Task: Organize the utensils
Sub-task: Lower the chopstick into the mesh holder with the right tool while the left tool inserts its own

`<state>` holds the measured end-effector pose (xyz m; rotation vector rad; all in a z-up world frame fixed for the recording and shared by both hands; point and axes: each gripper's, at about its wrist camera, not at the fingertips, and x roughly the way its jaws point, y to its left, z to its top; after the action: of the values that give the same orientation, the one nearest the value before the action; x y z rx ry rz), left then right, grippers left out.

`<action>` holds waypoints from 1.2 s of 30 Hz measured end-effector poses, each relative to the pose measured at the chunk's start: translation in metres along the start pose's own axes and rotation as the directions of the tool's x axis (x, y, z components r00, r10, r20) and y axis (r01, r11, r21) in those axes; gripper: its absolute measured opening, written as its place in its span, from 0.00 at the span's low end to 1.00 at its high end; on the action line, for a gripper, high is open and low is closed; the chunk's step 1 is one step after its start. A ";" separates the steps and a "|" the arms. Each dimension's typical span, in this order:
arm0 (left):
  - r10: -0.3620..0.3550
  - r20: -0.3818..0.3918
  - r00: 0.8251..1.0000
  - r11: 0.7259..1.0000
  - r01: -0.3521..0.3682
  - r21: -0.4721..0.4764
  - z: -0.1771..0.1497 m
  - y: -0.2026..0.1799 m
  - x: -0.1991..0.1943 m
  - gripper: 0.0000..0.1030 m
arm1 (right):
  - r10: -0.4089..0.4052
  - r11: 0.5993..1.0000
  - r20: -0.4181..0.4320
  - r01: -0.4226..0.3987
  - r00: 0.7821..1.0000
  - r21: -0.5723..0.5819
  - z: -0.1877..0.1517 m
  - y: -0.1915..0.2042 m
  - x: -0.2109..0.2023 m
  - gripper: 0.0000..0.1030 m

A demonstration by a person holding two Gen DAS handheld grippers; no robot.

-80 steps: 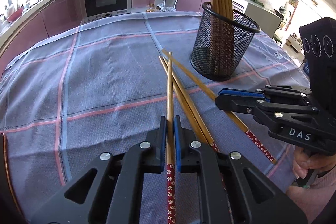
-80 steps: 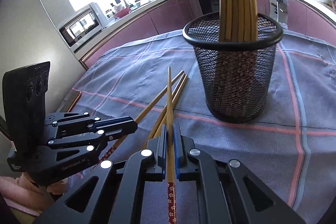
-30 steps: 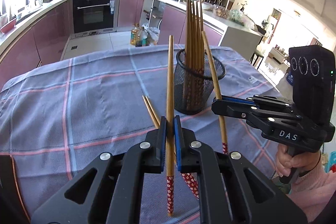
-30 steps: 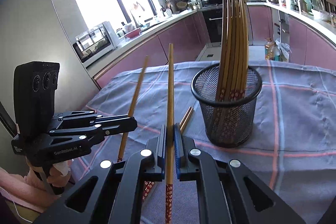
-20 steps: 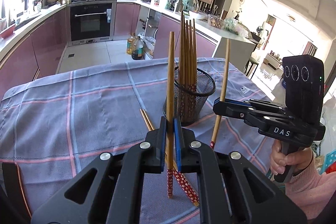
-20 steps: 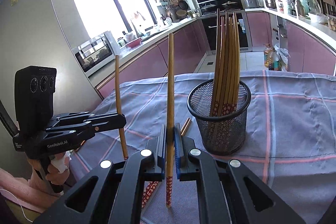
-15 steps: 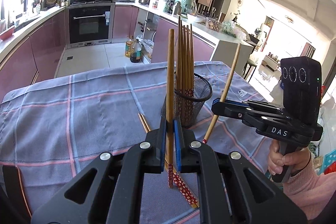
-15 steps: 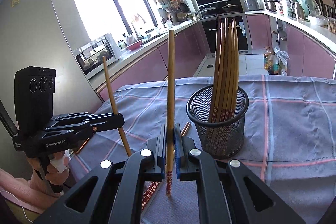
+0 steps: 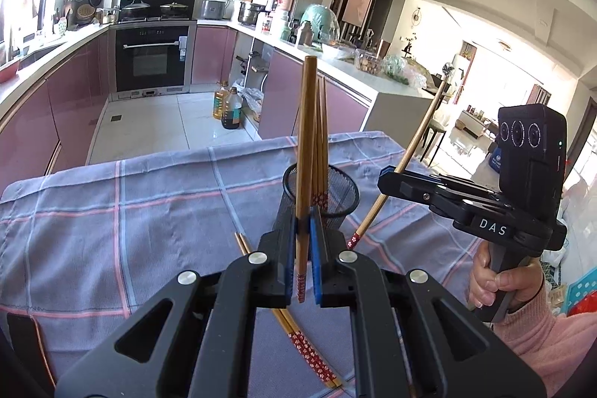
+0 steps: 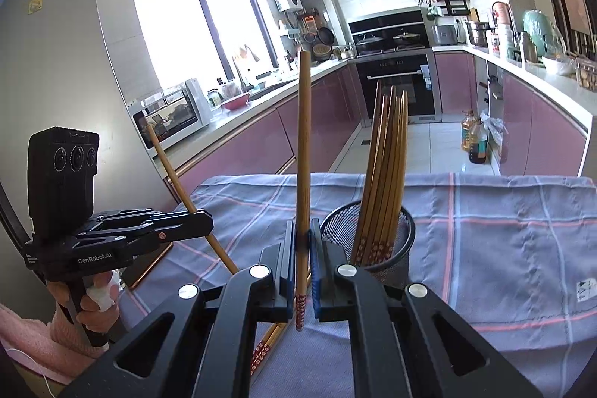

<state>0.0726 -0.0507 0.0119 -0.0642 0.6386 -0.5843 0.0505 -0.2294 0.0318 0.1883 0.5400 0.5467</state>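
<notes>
My left gripper [image 9: 303, 222] is shut on a wooden chopstick [image 9: 306, 137] and holds it upright above the table, red patterned end down. My right gripper [image 10: 303, 237] is shut on another chopstick [image 10: 302, 152], also upright; in the left wrist view that gripper [image 9: 388, 176] holds it tilted [image 9: 406, 159]. A black mesh cup [image 9: 335, 194] with several chopsticks stands just beyond both grippers, and it shows in the right wrist view [image 10: 391, 248]. Two more chopsticks [image 9: 298, 334] lie on the cloth below my left gripper.
The table wears a grey-blue checked cloth [image 9: 130, 211] with its far edge toward the kitchen floor. Pink cabinets and an oven [image 9: 151, 62] stand behind. A dark tray edge [image 9: 22, 342] lies at the near left.
Both grippers lifted their chopsticks off the cloth and raised them high and upright, pulling back from the cup. Two chopsticks stayed on the table.
</notes>
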 end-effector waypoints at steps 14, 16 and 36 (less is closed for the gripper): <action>-0.026 0.097 0.995 0.998 0.019 0.065 0.049 -0.028 -0.007 0.08 | -0.026 0.998 0.088 0.032 0.996 -0.062 0.038 -0.002 -0.019 0.06; -0.026 0.115 0.993 0.997 0.018 0.076 0.057 -0.033 -0.008 0.08 | -0.028 0.997 0.101 0.035 0.995 -0.069 0.043 -0.004 -0.019 0.06; 0.006 0.097 0.995 0.994 -0.017 0.105 0.072 -0.054 0.024 0.08 | -0.064 0.996 0.084 0.068 0.994 -0.052 0.057 -0.026 0.011 0.06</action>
<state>0.1031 -0.1172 0.0696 0.0103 0.5126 -0.5993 0.1006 -0.2471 0.0676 0.1397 0.4490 0.4865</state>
